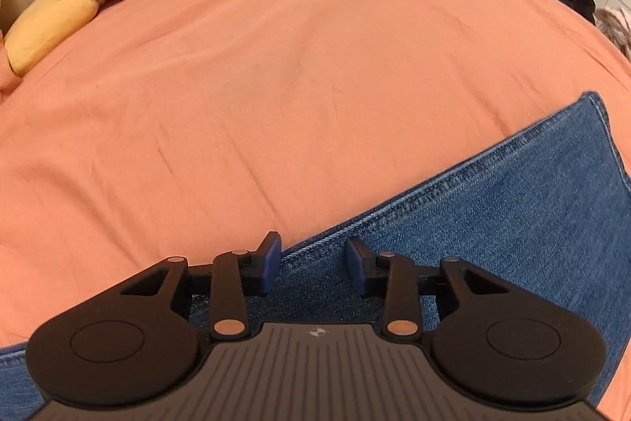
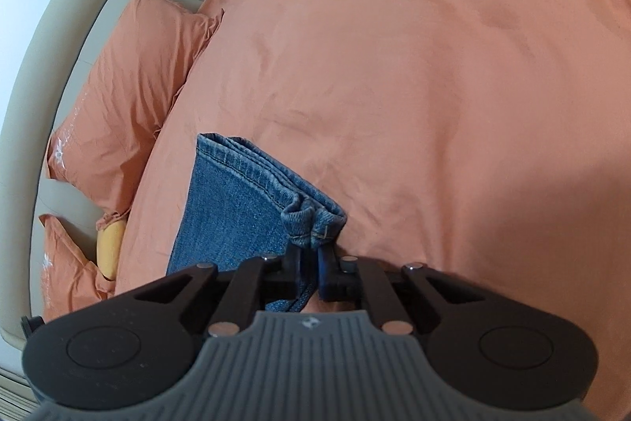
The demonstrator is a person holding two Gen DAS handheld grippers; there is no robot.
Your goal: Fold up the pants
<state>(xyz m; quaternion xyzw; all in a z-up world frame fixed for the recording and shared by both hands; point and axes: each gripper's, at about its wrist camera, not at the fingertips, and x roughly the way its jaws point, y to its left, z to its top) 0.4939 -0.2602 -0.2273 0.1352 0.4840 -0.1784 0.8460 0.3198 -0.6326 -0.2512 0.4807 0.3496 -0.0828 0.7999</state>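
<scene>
Your right fingers pinch the jeans' hem; your left fingers stand apart over the seam.

Your right gripper (image 2: 309, 263) is clamped tight on a bunched corner of the blue jeans (image 2: 232, 219), right at the stitched hem, with the leg running away toward the orange pillow (image 2: 130, 93) across the orange bedcover (image 2: 434, 85). Your left gripper (image 1: 313, 263) hangs over the jeans (image 1: 493, 223) with its blue-padded fingers (image 1: 272, 255) parted: the denim's seamed edge passes through the gap between them, the pads not pressing on it. The jeans lie flat on the bed, their far corner reaching toward the right edge.
</scene>
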